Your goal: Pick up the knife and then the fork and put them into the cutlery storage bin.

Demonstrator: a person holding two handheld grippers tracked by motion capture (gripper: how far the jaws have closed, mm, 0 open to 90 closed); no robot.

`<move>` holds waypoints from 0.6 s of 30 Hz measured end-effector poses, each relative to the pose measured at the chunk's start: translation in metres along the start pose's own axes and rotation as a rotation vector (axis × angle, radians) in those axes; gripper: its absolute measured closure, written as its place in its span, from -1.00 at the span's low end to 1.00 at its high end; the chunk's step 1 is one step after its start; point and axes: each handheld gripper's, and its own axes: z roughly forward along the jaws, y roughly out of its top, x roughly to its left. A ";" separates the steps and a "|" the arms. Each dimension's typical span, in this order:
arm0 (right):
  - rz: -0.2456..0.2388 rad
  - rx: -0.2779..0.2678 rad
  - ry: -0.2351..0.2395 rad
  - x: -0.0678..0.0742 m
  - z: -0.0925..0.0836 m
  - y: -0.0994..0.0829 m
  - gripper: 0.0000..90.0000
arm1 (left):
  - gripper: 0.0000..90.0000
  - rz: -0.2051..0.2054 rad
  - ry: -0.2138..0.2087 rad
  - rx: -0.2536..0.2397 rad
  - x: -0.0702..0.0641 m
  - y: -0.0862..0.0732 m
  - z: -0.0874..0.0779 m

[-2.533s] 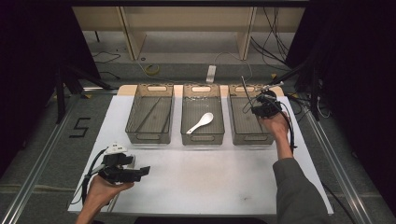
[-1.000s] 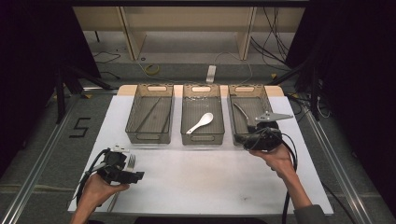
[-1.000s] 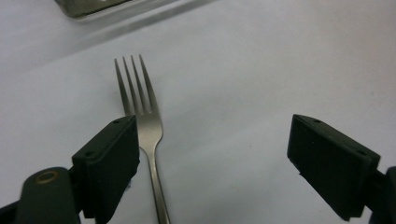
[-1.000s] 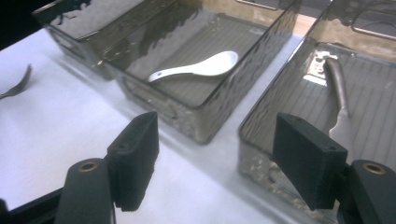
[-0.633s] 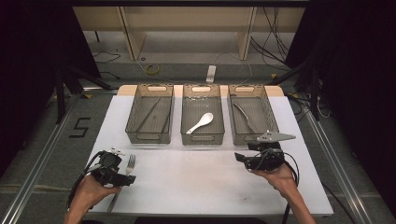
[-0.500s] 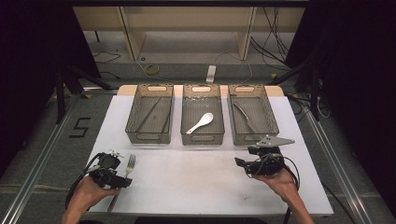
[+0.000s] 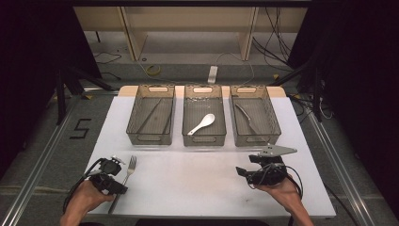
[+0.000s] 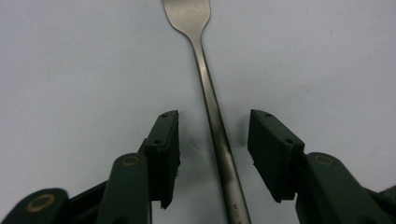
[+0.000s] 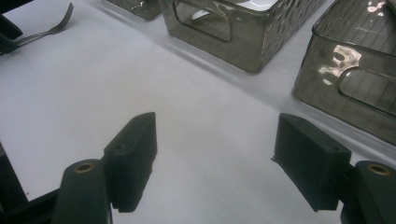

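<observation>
The fork lies flat on the white bench near its front left corner, tines pointing toward the three bins at the back, handle running toward the front edge. The left hand-held gripper straddles the handle: the jaws have just been closing, with the fork's shaft between them, yet in the left gripper view a gap shows on each side of the metal, so the pads are not pressing on it.

The fork looks like plain stainless steel: stiff, fairly light, smooth and probably slippery under the pads. It will not bend or break, but being thin and flat against the bench it offers little height to catch. The shaft between tines and handle end, where the jaws now stand, seems the sensible place, as it is narrow and near the balance point. A hold too close to the handle end would likely let the tines droop or swing.

The right hand-held gripper hovers over bare bench near the front right corner, jaws wide apart with nothing between them, in front of the right bin.
</observation>
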 end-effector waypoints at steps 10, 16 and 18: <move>0.003 0.001 0.006 0.004 -0.003 -0.005 -0.32 | 0.41 0.017 -0.006 0.034 0.000 -0.001 0.000; -0.001 0.006 0.011 0.005 -0.002 -0.006 -0.32 | 0.53 0.014 -0.019 0.046 0.000 -0.003 -0.001; 0.000 0.005 0.011 0.006 -0.002 -0.006 -0.32 | 0.56 0.023 -0.013 0.048 0.000 -0.003 0.000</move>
